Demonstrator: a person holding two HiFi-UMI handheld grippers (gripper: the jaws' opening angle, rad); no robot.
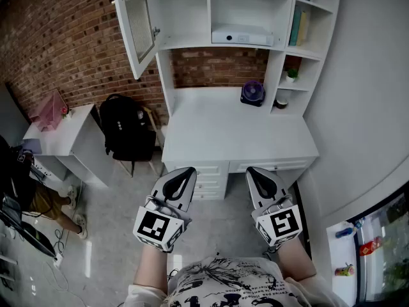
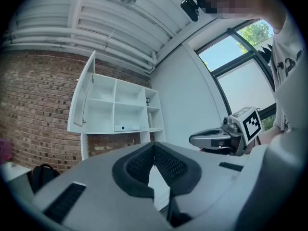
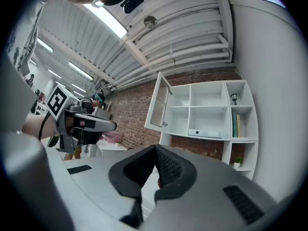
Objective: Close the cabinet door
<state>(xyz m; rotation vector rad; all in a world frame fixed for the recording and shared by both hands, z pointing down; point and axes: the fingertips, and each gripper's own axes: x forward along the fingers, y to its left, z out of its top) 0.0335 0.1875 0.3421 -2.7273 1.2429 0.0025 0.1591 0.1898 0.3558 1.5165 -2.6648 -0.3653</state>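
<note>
Left tongs (image 1: 184, 173) and right tongs (image 1: 257, 171) are held level, pressed together, empty. The open cabinet door (image 1: 135, 18) is seen well ahead, leftward. It is judged yet to be reached, then pushed shut.

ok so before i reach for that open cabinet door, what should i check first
1. Cabinet door found and open: ok, it stands swung out at the upper left of the hutch.
2. Left claw free: ok, shut with nothing in it.
3. Right claw free: ok, shut with nothing in it.
4. A claw touching the door: not ok, both are held level in front of the desk, well apart from the door.
5. Left shelves free of anything jutting out: ok, they look bare.
6. Swing path: ok, the backpack sits far below the door.
</note>
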